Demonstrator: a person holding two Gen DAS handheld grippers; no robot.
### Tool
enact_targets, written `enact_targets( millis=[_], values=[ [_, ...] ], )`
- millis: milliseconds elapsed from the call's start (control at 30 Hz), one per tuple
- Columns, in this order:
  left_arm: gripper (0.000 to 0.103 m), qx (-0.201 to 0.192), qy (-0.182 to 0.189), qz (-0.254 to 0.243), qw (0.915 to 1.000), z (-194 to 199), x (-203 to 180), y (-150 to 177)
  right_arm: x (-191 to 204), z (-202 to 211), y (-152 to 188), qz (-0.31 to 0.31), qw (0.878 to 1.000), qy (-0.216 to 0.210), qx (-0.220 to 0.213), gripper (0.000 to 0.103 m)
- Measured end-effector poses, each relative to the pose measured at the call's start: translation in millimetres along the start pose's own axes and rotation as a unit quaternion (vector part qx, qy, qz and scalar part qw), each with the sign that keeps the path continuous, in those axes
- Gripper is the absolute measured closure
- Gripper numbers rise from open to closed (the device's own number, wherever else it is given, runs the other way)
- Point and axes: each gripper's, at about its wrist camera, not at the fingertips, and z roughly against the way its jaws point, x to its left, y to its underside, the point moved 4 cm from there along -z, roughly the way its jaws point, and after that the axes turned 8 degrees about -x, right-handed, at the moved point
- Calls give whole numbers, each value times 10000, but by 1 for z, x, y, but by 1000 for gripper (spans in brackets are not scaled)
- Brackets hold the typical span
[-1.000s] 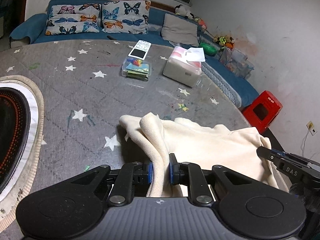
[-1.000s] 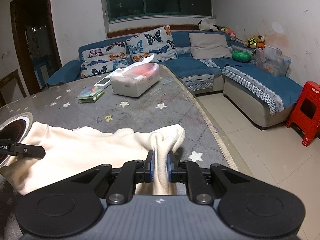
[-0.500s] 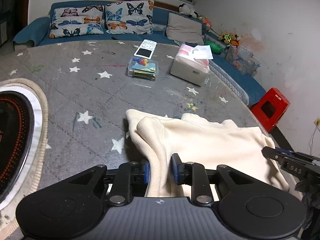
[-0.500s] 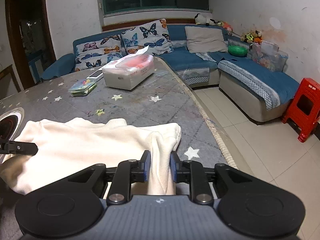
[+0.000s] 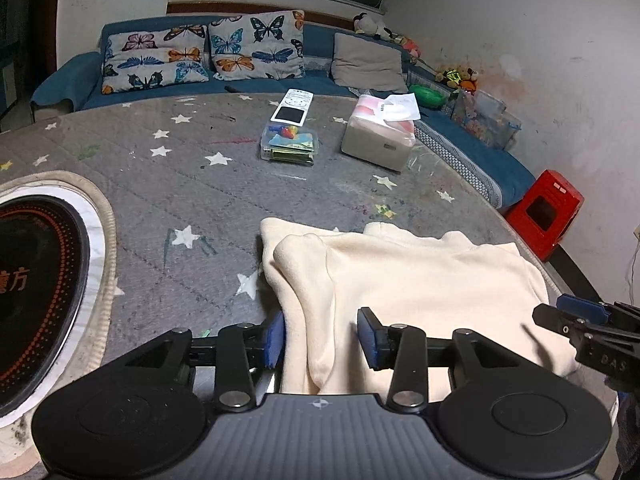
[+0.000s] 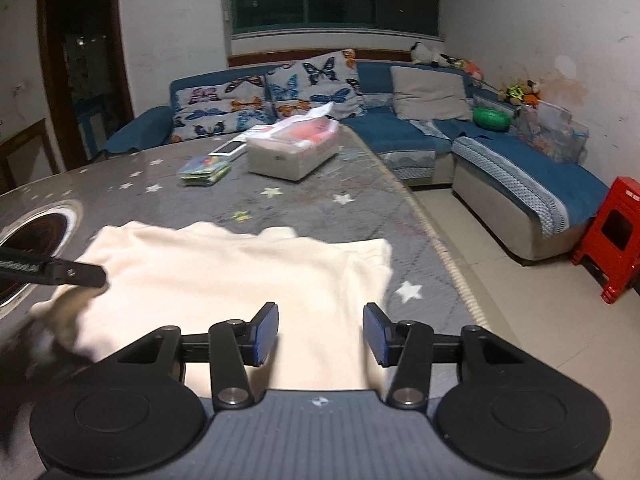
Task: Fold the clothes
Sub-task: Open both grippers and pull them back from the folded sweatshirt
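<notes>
A cream garment point(image 5: 408, 276) lies folded flat on the grey star-patterned table point(image 5: 192, 184), near its right edge. My left gripper point(image 5: 321, 338) is open, its jaws spread on either side of the garment's left fold. My right gripper point(image 6: 320, 334) is open over the garment point(image 6: 240, 268) near its right side, holding nothing. Each gripper's tip shows in the other's view: the right one point(image 5: 576, 326) and the left one point(image 6: 60, 272).
A tissue box point(image 5: 380, 140), a clear box of small items point(image 5: 290, 146) and a remote point(image 5: 292, 108) sit at the far side of the table. An induction hob point(image 5: 36, 280) is set in at left. A blue sofa point(image 6: 480, 152) and red stool point(image 6: 612, 236) stand beyond the edge.
Both grippers were shut on bunched folds of the garment; both have opened and let go. The garment now lies flatter on the table.
</notes>
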Motion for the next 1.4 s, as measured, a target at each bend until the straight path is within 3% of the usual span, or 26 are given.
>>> enact_targets(
  millis=[233,533,733,1000,1400],
  values=[
    [54,-88,-35,-347,9994,14,-4,14,23,14,14,161,9997,-186,-23,44],
    [47,-277,-199,-842,9959,23,-8,31,36,21,25,417,9991,-75,-25,37],
    [47,-370,-167,-807,9959,32,-6,31,53,27,14,425,9983,-270,-291,33],
    [46,-304,-213,-908,9952,30,-5,38,79,7,25,640,9971,-404,-60,30],
    [34,-180,-161,-654,9976,46,2,49,80,22,32,445,9984,-335,-129,13]
  ],
)
